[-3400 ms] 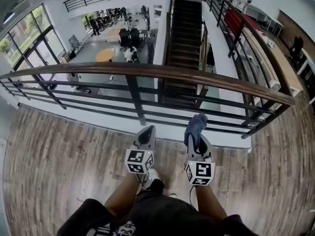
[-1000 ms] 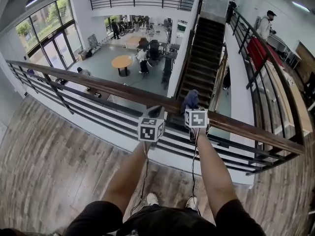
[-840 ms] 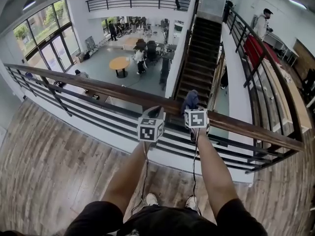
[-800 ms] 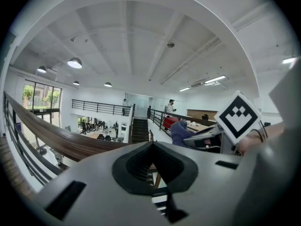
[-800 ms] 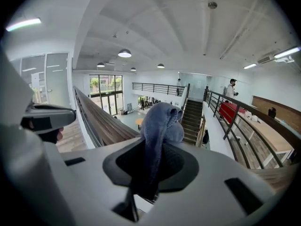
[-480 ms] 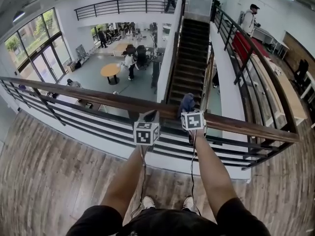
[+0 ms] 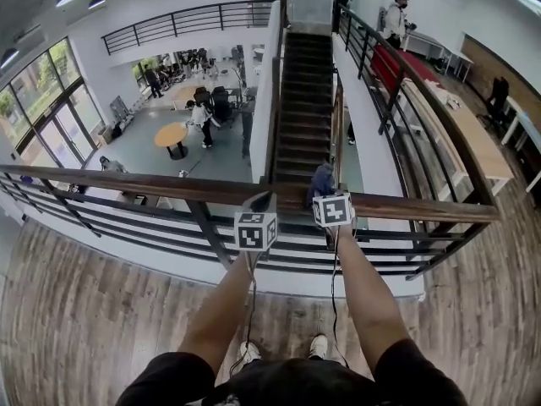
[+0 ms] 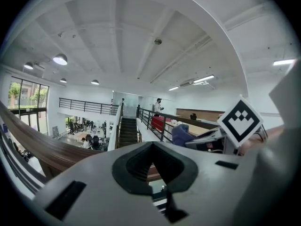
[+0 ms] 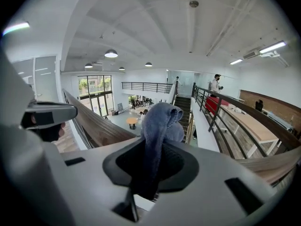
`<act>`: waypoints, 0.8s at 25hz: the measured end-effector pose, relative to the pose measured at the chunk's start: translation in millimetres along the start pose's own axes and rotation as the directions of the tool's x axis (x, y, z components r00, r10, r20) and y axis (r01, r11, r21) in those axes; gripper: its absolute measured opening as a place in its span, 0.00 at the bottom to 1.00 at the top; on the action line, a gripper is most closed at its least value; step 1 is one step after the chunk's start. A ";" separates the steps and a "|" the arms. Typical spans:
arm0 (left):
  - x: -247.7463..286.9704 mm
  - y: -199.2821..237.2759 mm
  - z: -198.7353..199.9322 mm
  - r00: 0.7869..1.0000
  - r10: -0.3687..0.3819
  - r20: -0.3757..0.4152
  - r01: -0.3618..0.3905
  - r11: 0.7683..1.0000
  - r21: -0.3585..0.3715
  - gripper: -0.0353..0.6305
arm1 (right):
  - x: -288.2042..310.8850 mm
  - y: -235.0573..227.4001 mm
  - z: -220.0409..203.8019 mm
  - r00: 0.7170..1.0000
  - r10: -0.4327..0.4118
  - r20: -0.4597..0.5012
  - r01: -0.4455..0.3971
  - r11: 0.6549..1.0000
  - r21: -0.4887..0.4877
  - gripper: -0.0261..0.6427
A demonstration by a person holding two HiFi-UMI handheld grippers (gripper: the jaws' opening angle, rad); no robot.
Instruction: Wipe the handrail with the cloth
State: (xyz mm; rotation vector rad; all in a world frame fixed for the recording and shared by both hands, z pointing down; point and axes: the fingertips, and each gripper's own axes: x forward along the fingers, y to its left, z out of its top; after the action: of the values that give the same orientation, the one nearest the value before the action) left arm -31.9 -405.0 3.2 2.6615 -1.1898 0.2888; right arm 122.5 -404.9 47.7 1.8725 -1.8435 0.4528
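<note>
The brown wooden handrail [image 7: 152,189] runs across the head view on black metal bars. My right gripper [image 7: 325,194] is over the rail, shut on a grey-blue cloth [image 7: 321,178] that bunches out past the jaws. In the right gripper view the cloth [image 9: 159,121] stands up from the shut jaws of my right gripper [image 9: 151,173], with the handrail [image 9: 94,124] running off to the left below. Whether the cloth touches the rail is hidden. My left gripper [image 7: 263,199] is just to the left over the same rail. In its own view my left gripper [image 8: 151,165] is shut and empty.
Beyond the rail the floor drops to a lower hall with a round table [image 7: 172,134] and people. A dark staircase [image 7: 303,100] descends straight ahead. A second railing [image 7: 397,83] lines a walkway at the right, where a person [image 7: 396,19] stands. Wood flooring [image 7: 76,311] lies under me.
Since the oldest frame both grippers have risen from waist height to the handrail. Over the last second they stay together at the rail while the head camera shifts.
</note>
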 end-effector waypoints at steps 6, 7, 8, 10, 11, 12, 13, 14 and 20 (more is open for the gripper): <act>32.9 -72.9 11.2 0.998 -0.054 0.008 0.054 0.998 0.014 0.06 | -17.9 -66.4 -15.2 1.000 -0.022 0.009 0.022 0.999 0.034 0.16; 38.2 -83.9 12.9 0.998 -0.061 0.007 0.061 0.998 0.018 0.06 | -20.7 -77.2 -17.4 1.000 -0.027 0.009 0.026 0.999 0.032 0.16; 43.7 -94.6 13.6 0.998 -0.068 0.005 0.068 0.997 0.023 0.06 | -23.3 -88.7 -20.3 0.999 -0.032 0.008 0.031 0.999 0.032 0.16; 55.7 -115.5 12.7 0.997 -0.081 -0.006 0.081 0.996 0.032 0.06 | -28.7 -113.0 -27.2 0.999 -0.045 0.010 0.044 0.998 0.039 0.16; 62.1 -126.1 12.0 0.996 -0.087 -0.012 0.087 0.996 0.036 0.06 | -31.8 -126.0 -30.9 0.999 -0.053 0.014 0.052 0.998 0.045 0.16; 68.9 -137.4 11.3 0.995 -0.093 -0.017 0.094 0.995 0.037 0.06 | -35.0 -139.4 -35.0 0.998 -0.060 0.019 0.059 0.997 0.051 0.16; 75.9 -149.3 10.7 0.995 -0.101 -0.021 0.101 0.994 0.038 0.06 | -38.0 -152.7 -39.0 0.998 -0.065 0.024 0.063 0.996 0.058 0.16; 83.3 -161.7 10.4 0.994 -0.109 -0.024 0.110 0.993 0.038 0.06 | -40.5 -165.5 -42.4 0.997 -0.068 0.026 0.066 0.996 0.065 0.16; 120.9 -240.8 12.4 0.983 -0.183 -0.025 0.184 0.982 0.047 0.06 | -56.7 -221.0 -60.1 0.997 -0.080 0.012 0.079 0.995 0.064 0.16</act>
State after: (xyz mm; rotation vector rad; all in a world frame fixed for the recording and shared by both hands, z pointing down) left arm 229.1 -337.2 -3.9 2.7787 -0.9333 0.3172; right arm 345.5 -327.8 45.2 1.9884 -1.7753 0.4765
